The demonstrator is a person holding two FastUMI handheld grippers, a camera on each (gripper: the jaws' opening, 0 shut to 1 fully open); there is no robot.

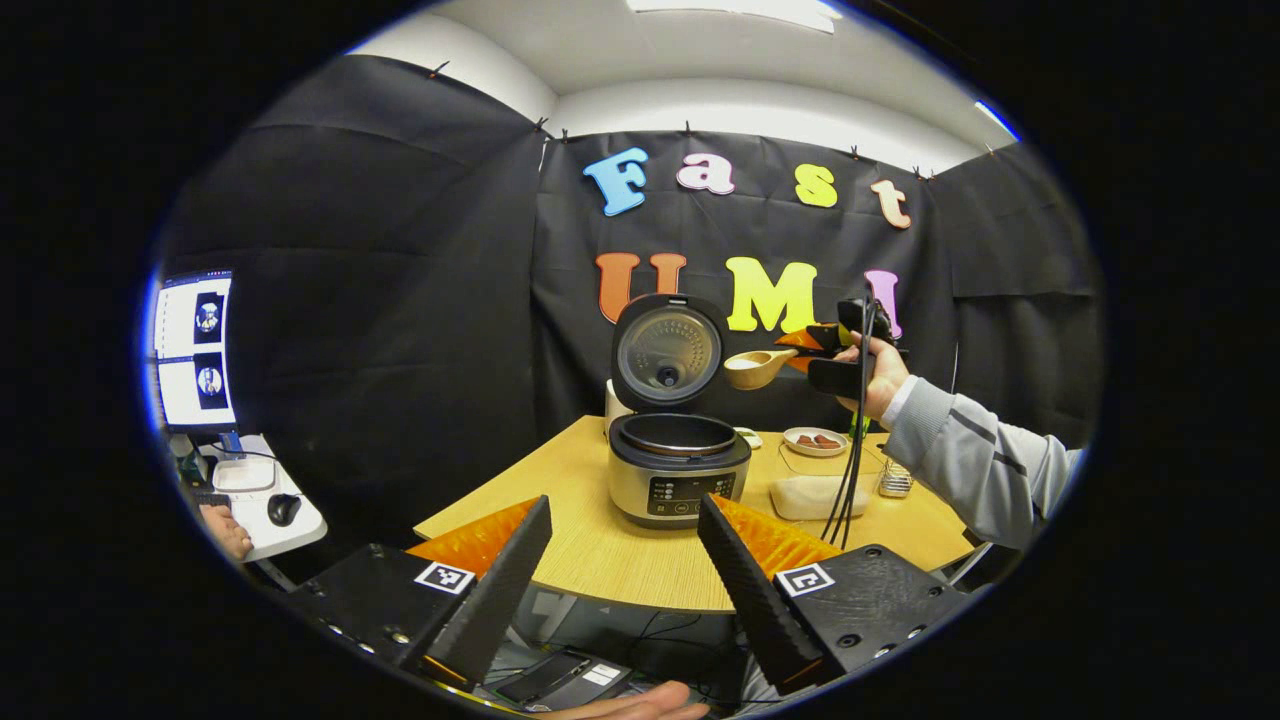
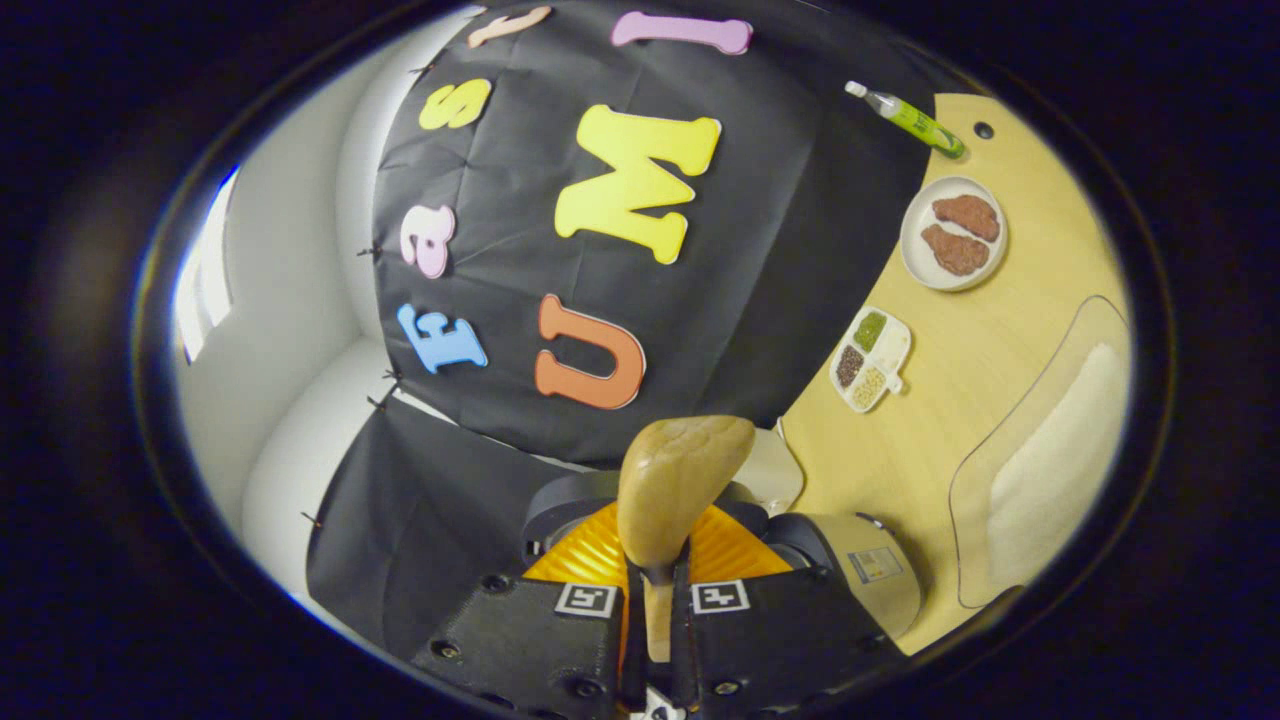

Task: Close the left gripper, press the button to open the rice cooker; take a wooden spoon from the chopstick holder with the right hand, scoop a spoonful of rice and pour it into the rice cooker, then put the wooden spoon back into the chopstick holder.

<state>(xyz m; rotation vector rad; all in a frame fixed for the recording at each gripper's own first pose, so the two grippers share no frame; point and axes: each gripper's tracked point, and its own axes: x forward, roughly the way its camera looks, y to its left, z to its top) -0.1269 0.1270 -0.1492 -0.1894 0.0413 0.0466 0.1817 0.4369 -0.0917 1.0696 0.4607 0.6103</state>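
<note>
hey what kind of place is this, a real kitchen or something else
Likely a staged recording booth, not a real kitchen: black cloth walls surround one wooden table holding an open rice cooker, and a monitor sits on a side desk.

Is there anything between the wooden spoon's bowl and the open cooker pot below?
Nothing: in the left gripper view the wooden spoon hangs beside the raised lid, with bare air down to the rice cooker.

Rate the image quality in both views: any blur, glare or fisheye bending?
Left gripper view: sharp centre, silver rice cooker with open lid crisp; round light wooden table edge bends, ceiling light blown out. Right gripper view: tilted; wooden spoon in the right claw slightly soft, white plate of brown meat pieces clear.
</note>
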